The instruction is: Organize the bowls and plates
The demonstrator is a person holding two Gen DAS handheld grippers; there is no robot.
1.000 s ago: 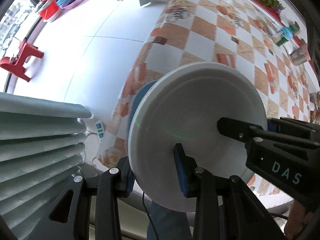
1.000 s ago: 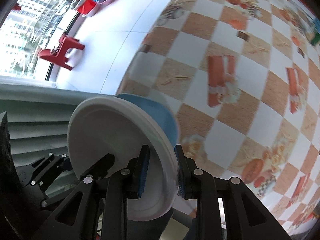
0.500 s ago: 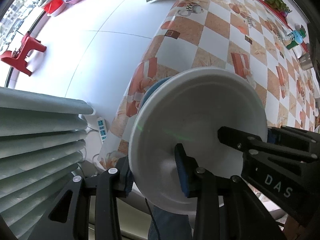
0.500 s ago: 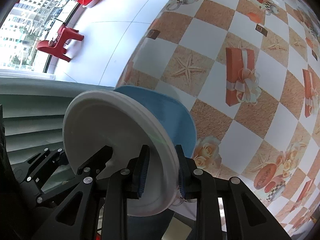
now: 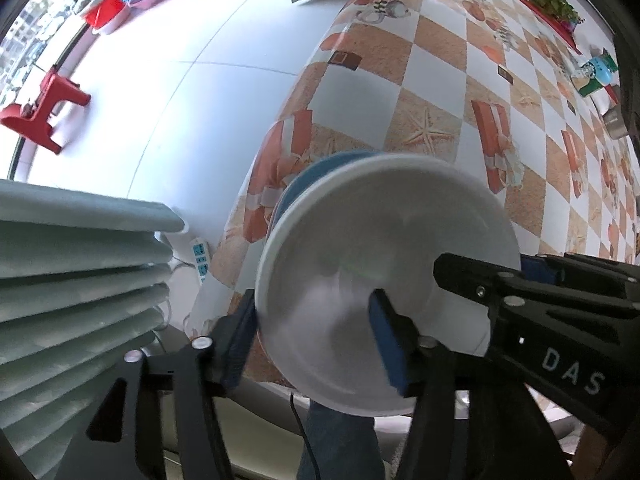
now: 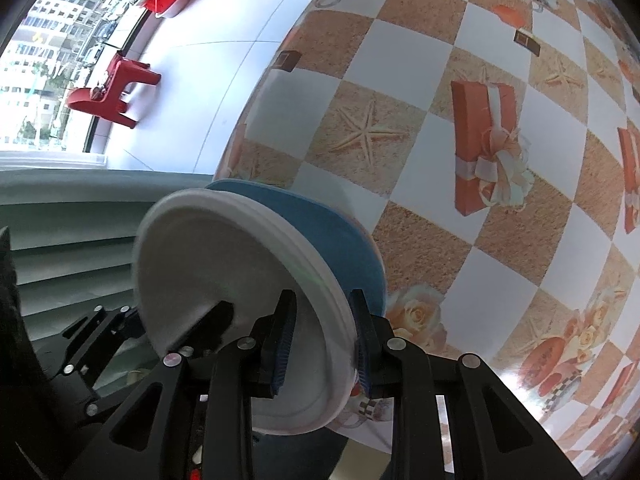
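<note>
White plate (image 5: 384, 240) is hiding most of blue dish (image 5: 308, 176) behind it; only a crescent is showing, so can't tell plate vs bowl. Left gripper (image 5: 316, 340) is covering plate's lower rim, pads (image 5: 386, 340) blurring w/ motion. Right gripper (image 6: 320, 344) body is getting cut off by btm edge.
</note>
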